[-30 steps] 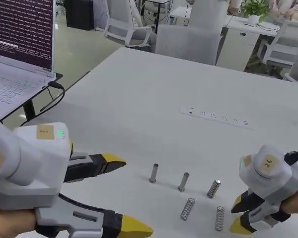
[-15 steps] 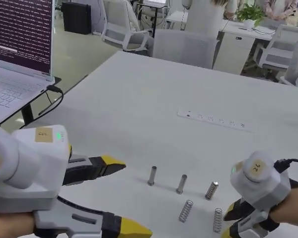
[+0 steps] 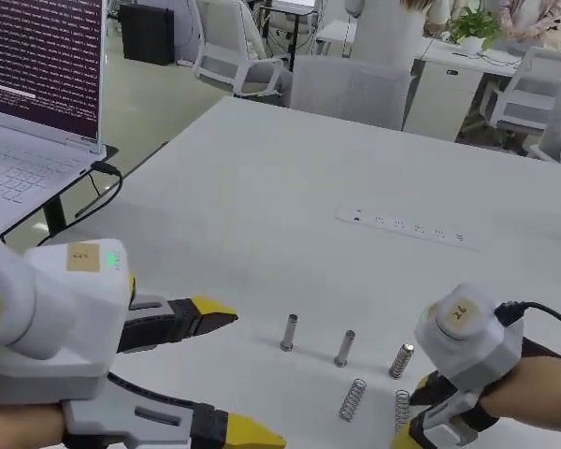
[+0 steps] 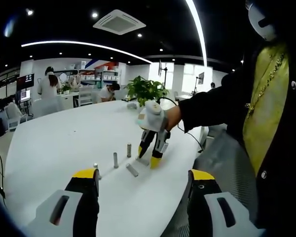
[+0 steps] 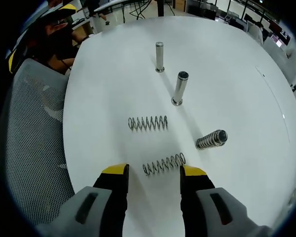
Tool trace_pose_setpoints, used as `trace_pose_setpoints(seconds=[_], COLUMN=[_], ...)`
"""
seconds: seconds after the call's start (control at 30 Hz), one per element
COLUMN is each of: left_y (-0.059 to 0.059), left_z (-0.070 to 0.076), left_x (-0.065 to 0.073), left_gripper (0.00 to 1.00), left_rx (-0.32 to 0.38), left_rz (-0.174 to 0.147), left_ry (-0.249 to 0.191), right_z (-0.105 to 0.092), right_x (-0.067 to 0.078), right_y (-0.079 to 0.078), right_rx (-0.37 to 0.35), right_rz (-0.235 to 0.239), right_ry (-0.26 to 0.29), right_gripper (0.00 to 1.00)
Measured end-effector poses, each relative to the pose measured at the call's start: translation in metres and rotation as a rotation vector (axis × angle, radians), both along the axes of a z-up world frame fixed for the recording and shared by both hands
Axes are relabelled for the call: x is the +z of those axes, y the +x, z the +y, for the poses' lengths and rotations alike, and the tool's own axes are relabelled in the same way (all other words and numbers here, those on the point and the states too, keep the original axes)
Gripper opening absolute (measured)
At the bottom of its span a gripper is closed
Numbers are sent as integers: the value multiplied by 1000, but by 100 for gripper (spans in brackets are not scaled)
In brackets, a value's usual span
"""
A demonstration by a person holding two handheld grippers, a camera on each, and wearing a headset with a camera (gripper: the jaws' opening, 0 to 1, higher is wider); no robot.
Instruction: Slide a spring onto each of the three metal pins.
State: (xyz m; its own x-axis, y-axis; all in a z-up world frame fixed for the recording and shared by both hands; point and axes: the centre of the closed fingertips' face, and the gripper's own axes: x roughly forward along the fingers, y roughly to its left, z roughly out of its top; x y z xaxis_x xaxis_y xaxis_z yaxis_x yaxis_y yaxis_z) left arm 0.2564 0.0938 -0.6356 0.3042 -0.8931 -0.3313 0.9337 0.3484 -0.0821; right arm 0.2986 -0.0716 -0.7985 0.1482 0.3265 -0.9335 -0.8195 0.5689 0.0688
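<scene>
Right gripper (image 3: 416,413) jaws partly past the head view's bottom edge, laptop (image 3: 37,65) cropped at the left edge.

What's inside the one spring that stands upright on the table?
A metal pin: its round top shows at the upper end of the upright spring. The coils cover the pin's shaft and base, so those cannot be seen.

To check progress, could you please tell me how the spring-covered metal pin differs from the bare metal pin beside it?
The spring-covered silver metal pin has coils wrapping its shaft; the bare silver metal pin beside it is smooth. The covered pin ends the row; the bare one stands in the middle. Both stand on the white table.
</scene>
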Motion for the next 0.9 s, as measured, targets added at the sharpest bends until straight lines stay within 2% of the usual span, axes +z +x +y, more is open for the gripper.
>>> trace_pose_setpoints(seconds=[0.1,0.4,0.67,0.73,0.8,0.9], left_y=[0,-1,-1,-1,-1,-1], left_z=[-1,0,0,0,0,0], left_x=[0,-1,-1,-1,-1,-1], left_gripper=[69,68,68,67,67,67], left_rx=[-2,-6,-7,-7,-7,-9], left_rz=[1,1,1,1,1,1], left_ry=[1,4,2,2,1,1], right_z=[1,4,-6,-9,-15,-18], right_x=[-1,-1,-1,0,-1,-1], right_y=[2,12,14,14,15,17], right_rx=[0,-72,-65,-51,-23,-15], right_rz=[-15,-57,-63,-66,-75,-85], right_ry=[-14,-12,-56,-67,-101,-113], right_gripper=[39,39,26,22,16,13])
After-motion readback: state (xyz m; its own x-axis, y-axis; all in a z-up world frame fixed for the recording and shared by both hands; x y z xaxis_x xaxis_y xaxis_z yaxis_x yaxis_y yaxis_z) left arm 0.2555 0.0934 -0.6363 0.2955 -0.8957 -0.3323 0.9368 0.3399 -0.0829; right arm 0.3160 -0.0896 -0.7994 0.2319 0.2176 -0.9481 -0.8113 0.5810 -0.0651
